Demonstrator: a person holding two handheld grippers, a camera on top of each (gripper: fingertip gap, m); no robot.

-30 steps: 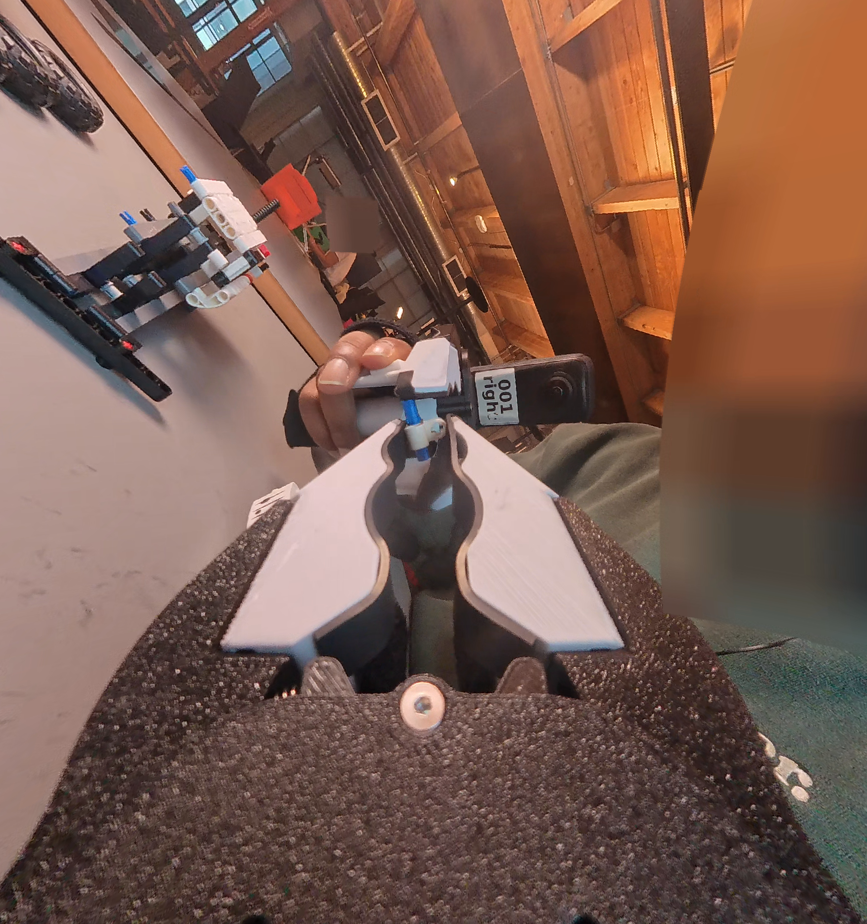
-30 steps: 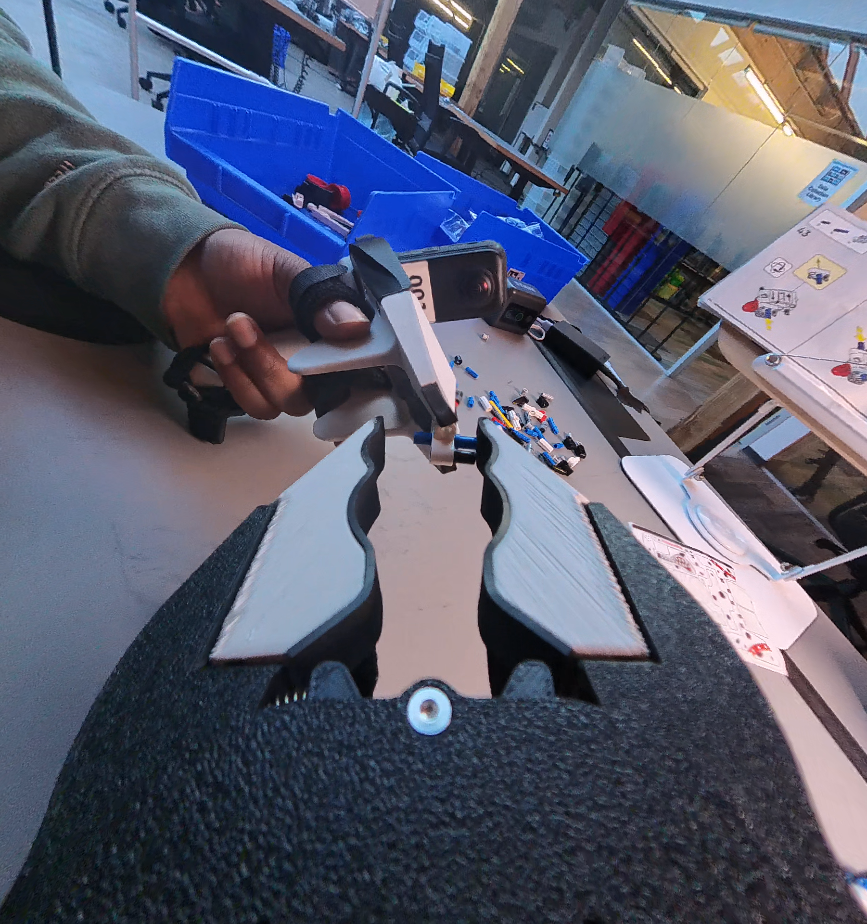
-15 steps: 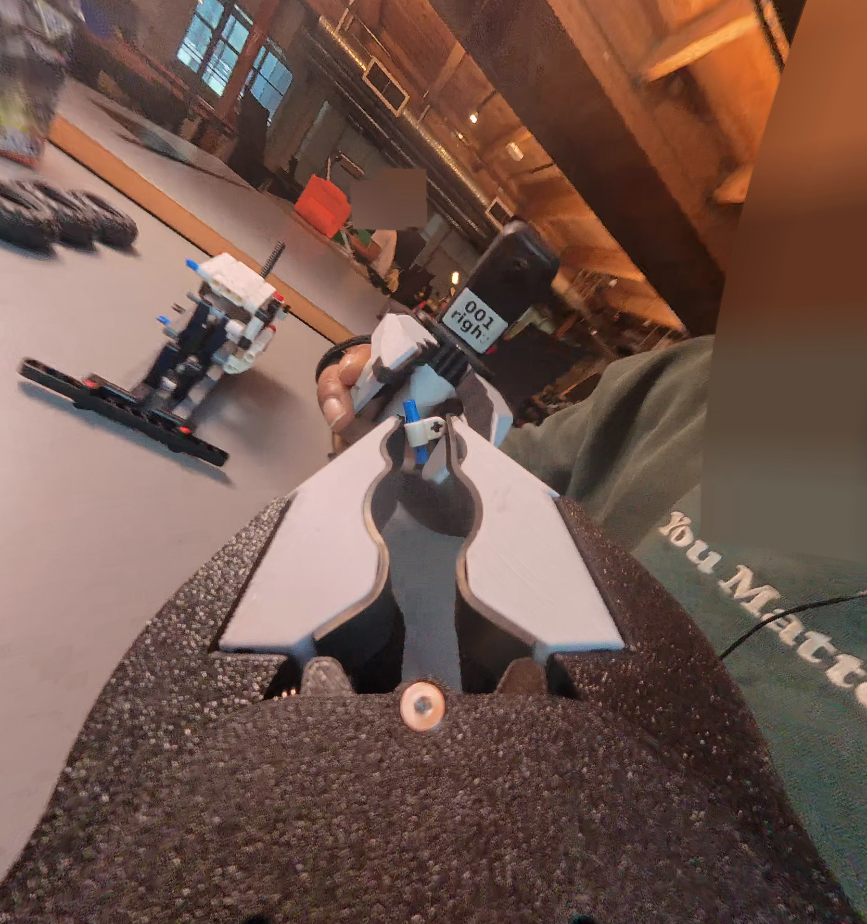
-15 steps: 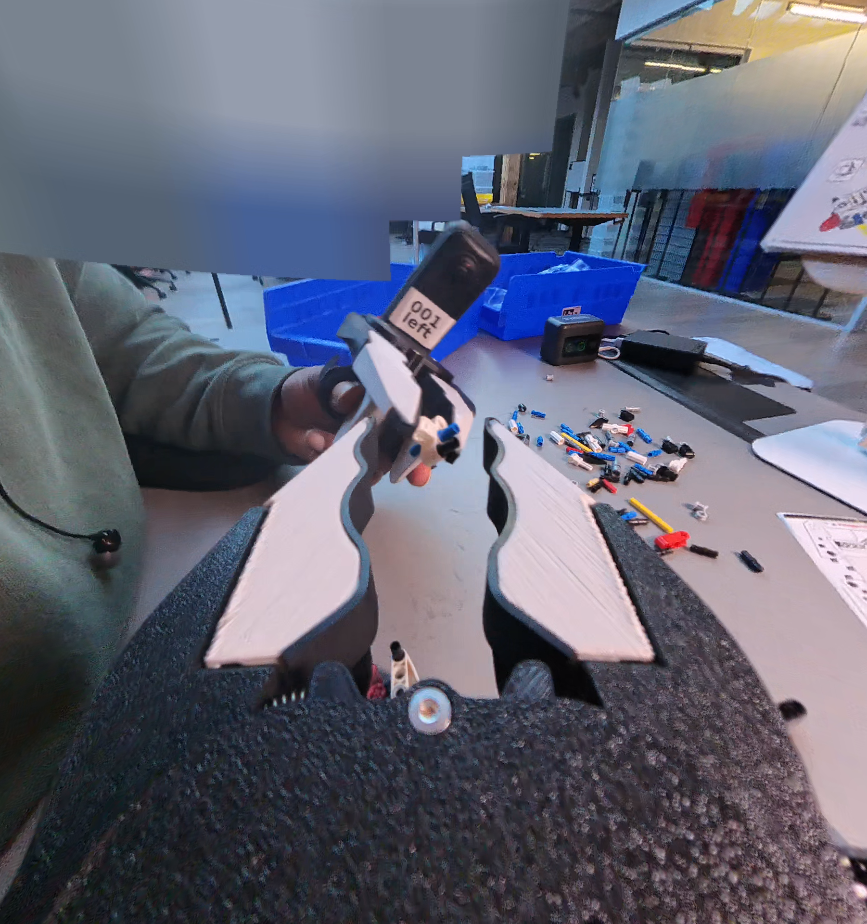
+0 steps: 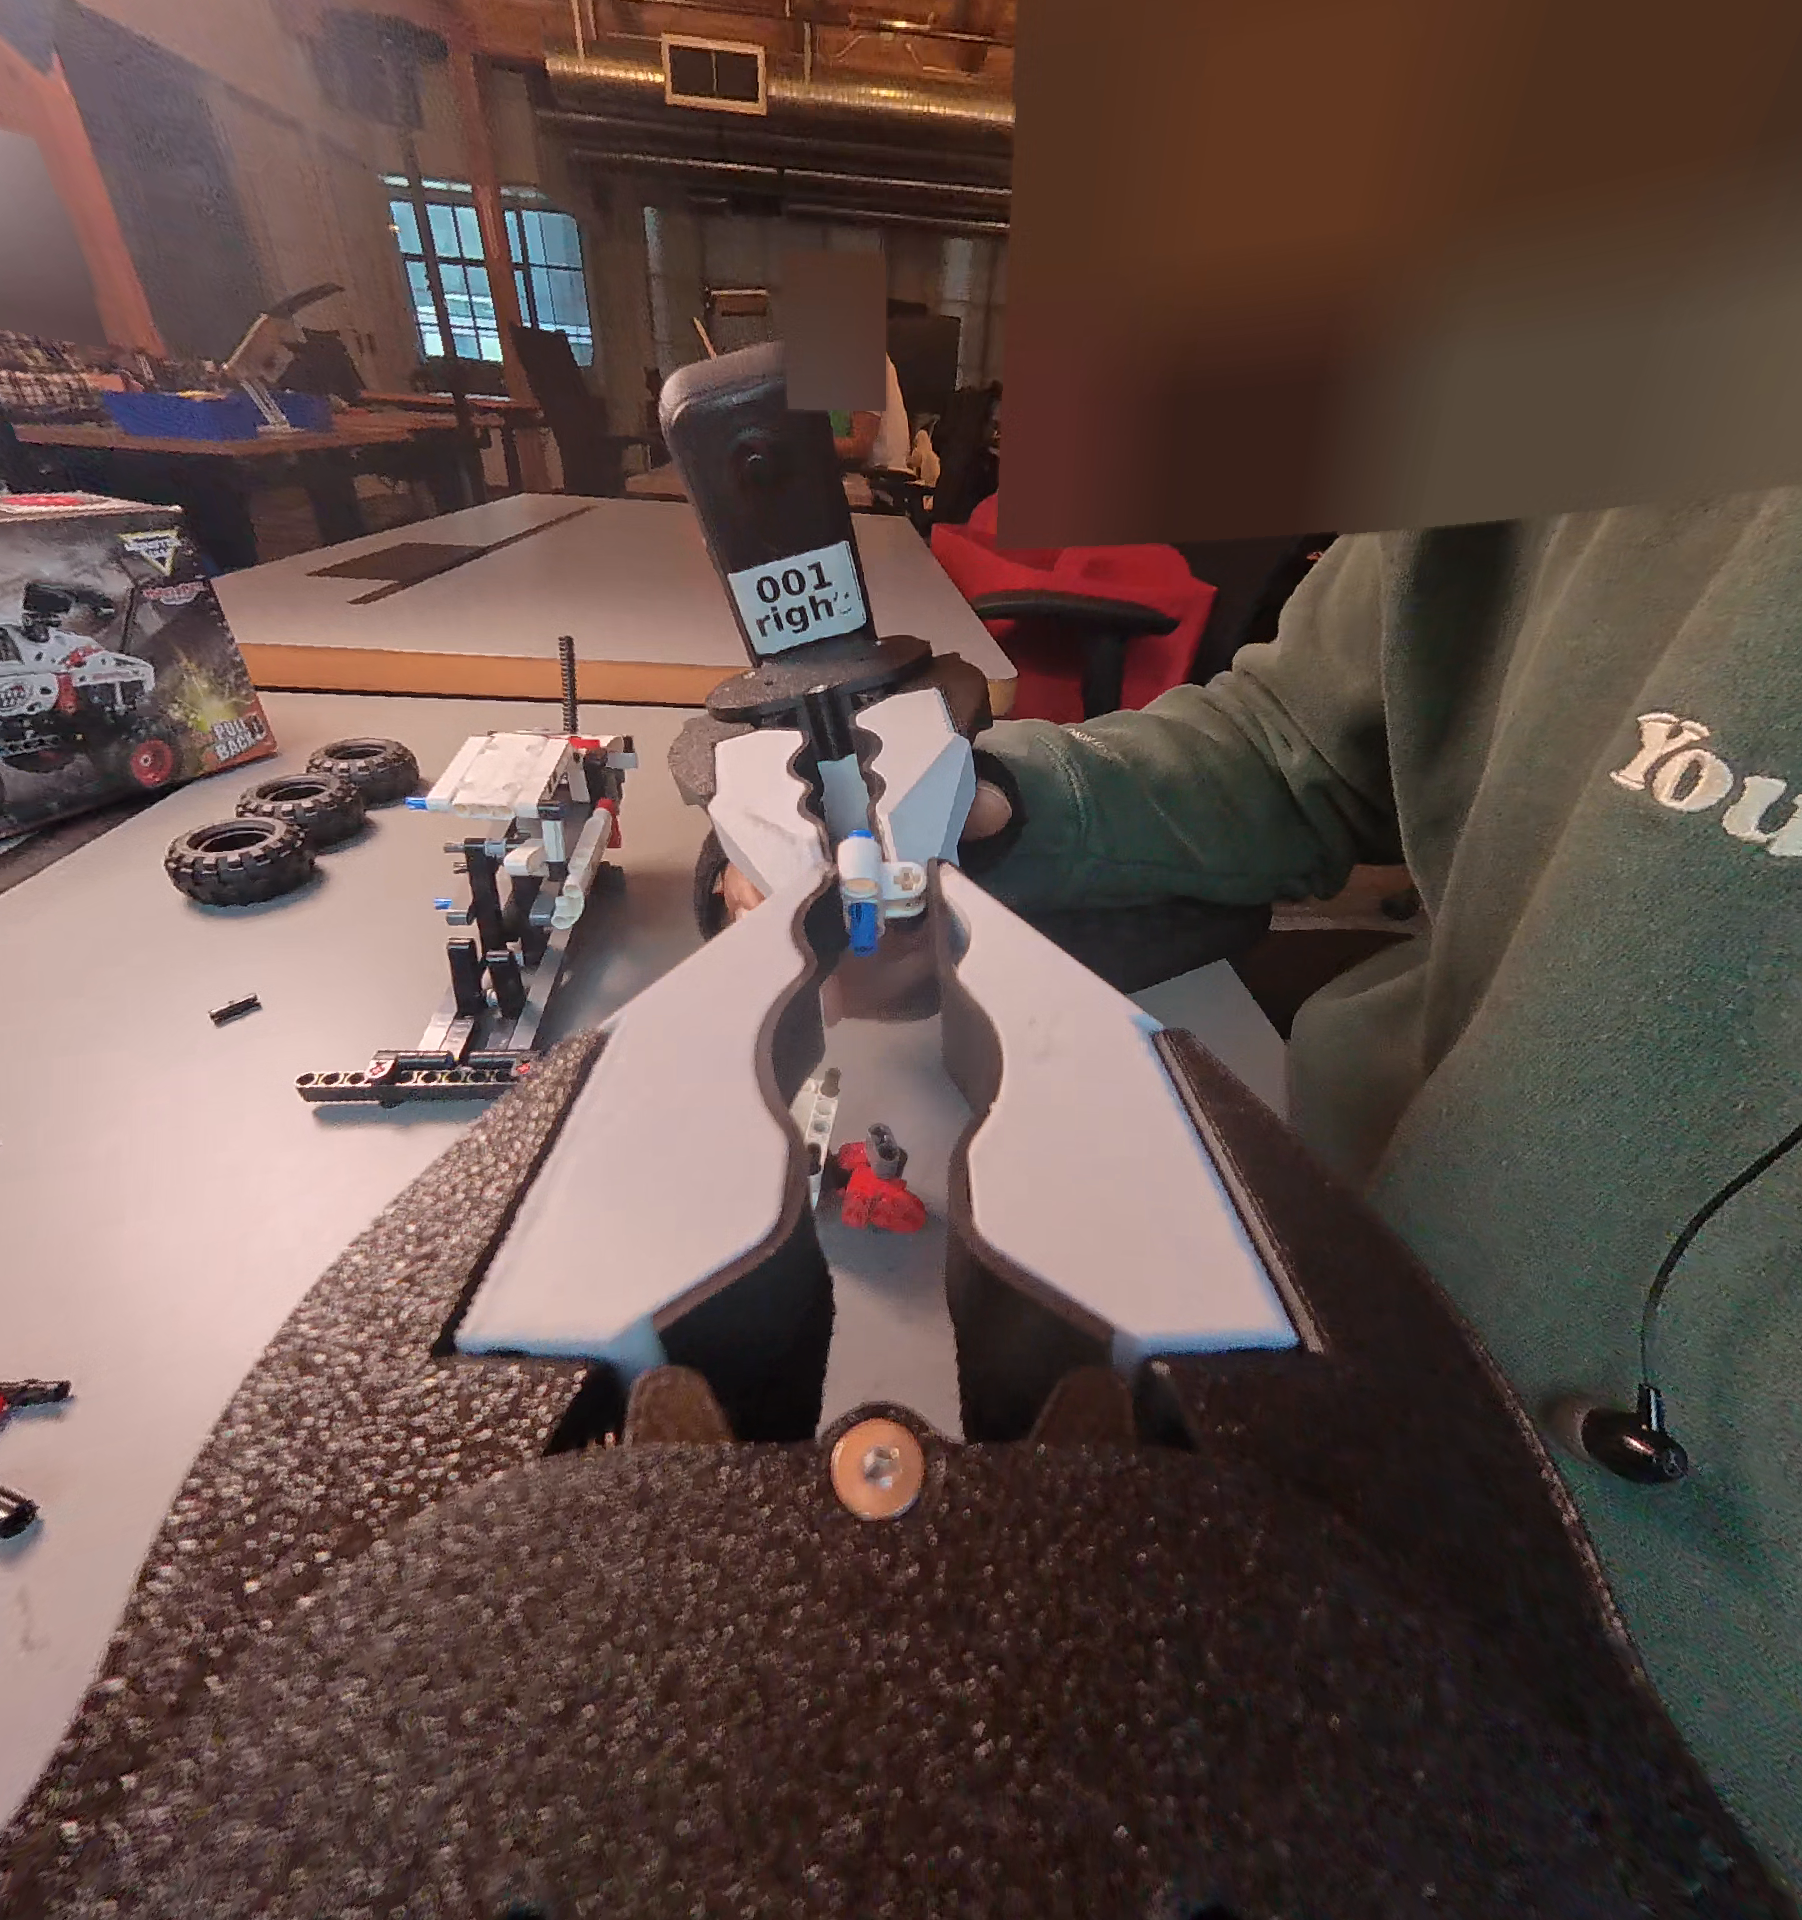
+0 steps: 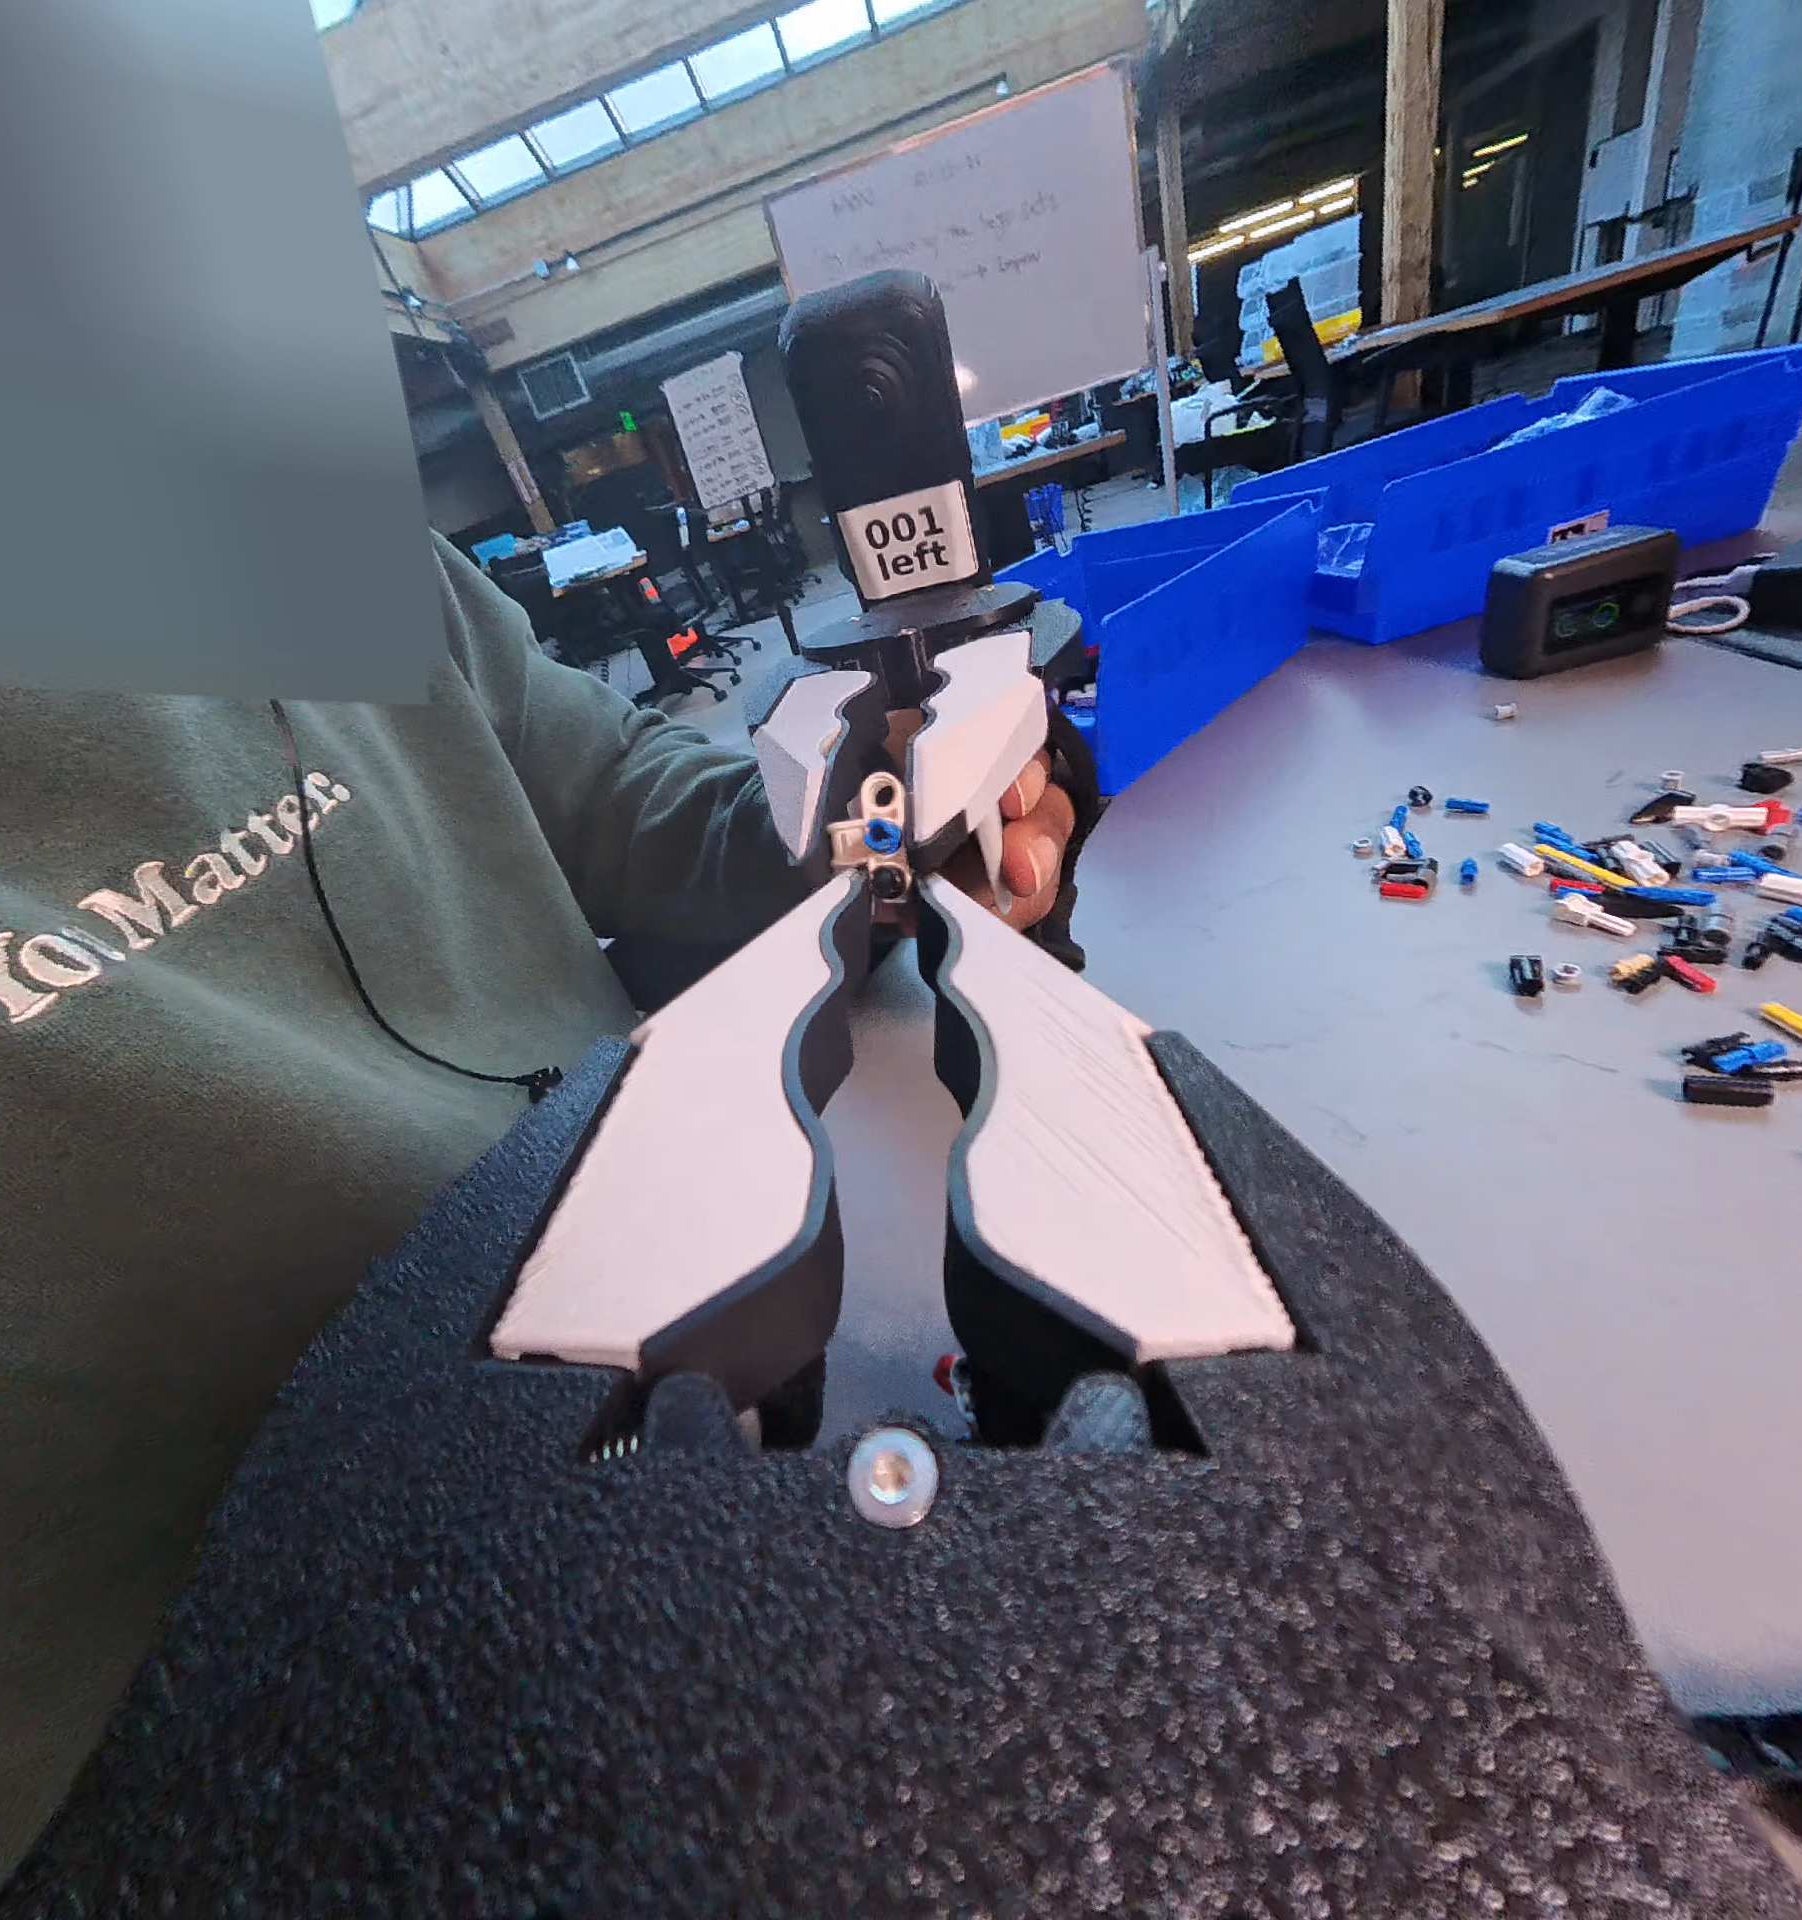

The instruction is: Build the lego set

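Note:
My left gripper [image 5: 874, 891] is shut on a small white connector piece [image 5: 881, 881] with a blue pin through it, held above the grey table. My right gripper [image 6: 889, 885] faces it tip to tip, with its jaws closed around a black pin end [image 6: 889, 883] of that same piece [image 6: 873, 823]. Each gripper also shows in the other's view, held by a hand: the right gripper [image 5: 847, 821] and the left gripper [image 6: 881, 805]. The partly built black and white chassis [image 5: 523, 883] stands on the table [image 5: 149, 1143] to the left.
Three black tyres [image 5: 284, 821] and the set's box [image 5: 66, 665] lie far left. A red piece [image 5: 876, 1184] lies under my left fingers. A pile of loose parts [image 6: 1655, 894], blue bins [image 6: 1396, 540] and a black device [image 6: 1577, 597] are on the right. A person in a green sweatshirt [image 6: 201, 987] is close. My left and right fingertips are right by each other.
Both grippers have swung level and now face each other tip to tip. My right jaws, open before, have closed around the small piece. The left still holds it.

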